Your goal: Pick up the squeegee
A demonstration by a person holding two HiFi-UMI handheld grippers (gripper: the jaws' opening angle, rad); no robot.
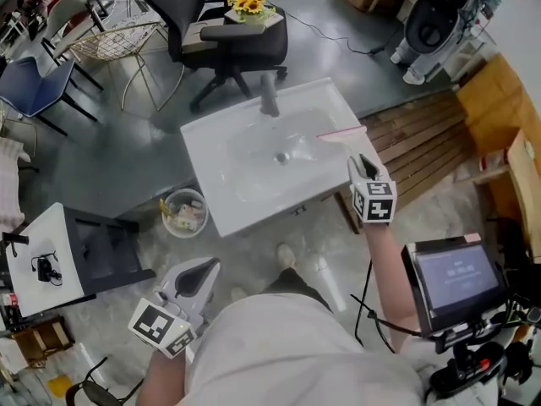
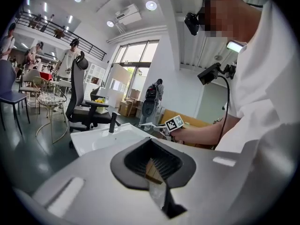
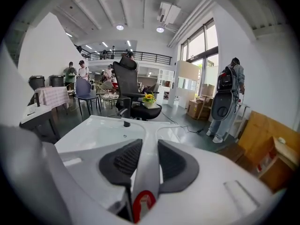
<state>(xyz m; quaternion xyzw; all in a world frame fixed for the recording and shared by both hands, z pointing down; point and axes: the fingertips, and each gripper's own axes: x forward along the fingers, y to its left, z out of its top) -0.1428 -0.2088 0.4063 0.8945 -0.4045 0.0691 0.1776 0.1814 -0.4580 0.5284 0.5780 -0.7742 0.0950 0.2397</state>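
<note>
Between tight right gripper (image 3: 147,156) fingers, squeegee (image 1: 341,132) handle; left gripper (image 2: 152,149) fingers seemingly closed, empty.

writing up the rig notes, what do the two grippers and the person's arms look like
The left gripper and right gripper are pale grey shells with black ribbed pads lining the jaws. Each carries a white cube printed with black square markers. The person wears a white short-sleeved shirt.

Squeegee (image 3: 146,168) handle base hidden between right gripper (image 3: 148,140) fingers (image 3: 123,159); floor bin (image 1: 185,192) contents too small to identify.
</note>
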